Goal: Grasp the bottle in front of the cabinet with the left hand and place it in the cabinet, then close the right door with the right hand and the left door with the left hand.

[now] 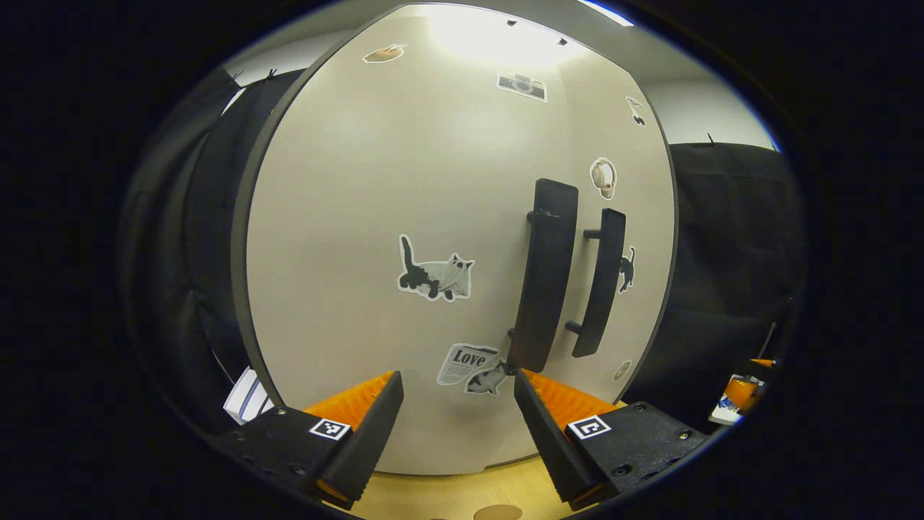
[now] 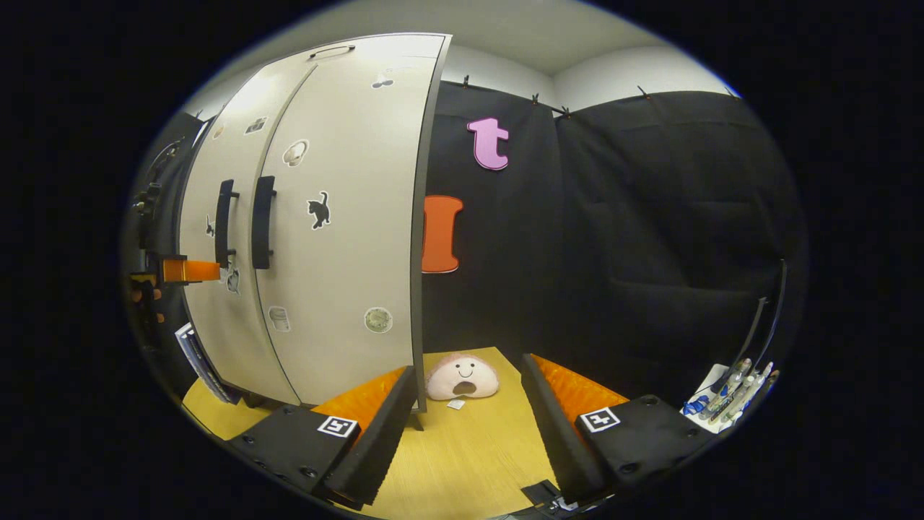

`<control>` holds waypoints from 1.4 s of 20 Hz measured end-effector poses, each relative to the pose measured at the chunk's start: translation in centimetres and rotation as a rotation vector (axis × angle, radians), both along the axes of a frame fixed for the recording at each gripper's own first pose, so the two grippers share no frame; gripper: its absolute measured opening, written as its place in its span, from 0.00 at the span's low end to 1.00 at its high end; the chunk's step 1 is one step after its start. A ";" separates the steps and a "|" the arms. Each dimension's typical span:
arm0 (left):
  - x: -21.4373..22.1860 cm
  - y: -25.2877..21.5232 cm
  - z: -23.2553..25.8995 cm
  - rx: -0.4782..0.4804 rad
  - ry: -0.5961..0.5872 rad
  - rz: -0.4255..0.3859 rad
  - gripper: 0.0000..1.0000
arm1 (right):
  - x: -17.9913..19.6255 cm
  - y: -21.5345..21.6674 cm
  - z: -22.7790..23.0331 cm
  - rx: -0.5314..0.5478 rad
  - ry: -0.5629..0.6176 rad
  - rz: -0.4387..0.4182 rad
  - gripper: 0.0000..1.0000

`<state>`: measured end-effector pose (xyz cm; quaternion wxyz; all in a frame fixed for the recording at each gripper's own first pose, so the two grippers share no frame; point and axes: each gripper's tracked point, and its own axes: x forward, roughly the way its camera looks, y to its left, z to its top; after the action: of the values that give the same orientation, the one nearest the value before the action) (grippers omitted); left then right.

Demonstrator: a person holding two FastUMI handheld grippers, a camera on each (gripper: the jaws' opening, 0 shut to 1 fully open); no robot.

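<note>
The cabinet [image 1: 433, 180] stands shut: both doors lie flush, their two dark handles side by side at the middle seam. The bottle cannot be seen; with the doors closed, nothing of the inside shows.

In the left gripper view the left door [image 1: 375, 217] faces the camera squarely and close, with cat stickers on it. The left handle [image 1: 546, 274] rises just above and beyond the right-hand fingertip of the left gripper [image 1: 458, 393]; whether the tip touches it I cannot tell. The fingers stand wide apart and hold nothing. The right handle [image 1: 600, 282] is just beside the left one. A strip of wooden table [image 1: 447, 495] shows below the door's lower edge.

In the right gripper view the cabinet sits to the left, its right door [image 2: 339, 238] ending in a dark vertical edge that comes down to the table [image 2: 469, 448] just beyond the gripper's left-hand fingertip. The right gripper [image 2: 469, 390] is spread wide and empty, near that corner of the cabinet but apart from the door. Open tabletop runs between the fingers to the wall. A plush toy [image 2: 462, 377] lies there at the table's back edge, just right of the cabinet's corner. Pens [image 2: 736, 393] lie at the table's far right edge. The left gripper [image 2: 189, 271] shows against the left door, by its handle.
</note>
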<state>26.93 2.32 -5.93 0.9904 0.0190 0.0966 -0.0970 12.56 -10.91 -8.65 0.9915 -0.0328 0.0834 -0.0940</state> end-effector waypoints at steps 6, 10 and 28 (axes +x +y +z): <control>0.6 -0.6 -0.4 0.020 0.004 -0.015 0.95 | 0.2 0.4 -0.1 0.010 0.007 -0.012 0.96; -0.2 1.2 -0.6 0.031 0.028 0.017 0.96 | 0.6 1.2 0.4 0.015 0.003 0.011 0.96; -15.6 10.5 8.0 0.080 -0.149 0.202 0.95 | -1.3 8.7 2.5 0.024 -0.058 0.210 0.96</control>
<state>11.29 12.83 2.10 0.9980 0.0558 0.0281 0.0088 11.21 -2.20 -6.13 0.9982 -0.0269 0.0519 0.0105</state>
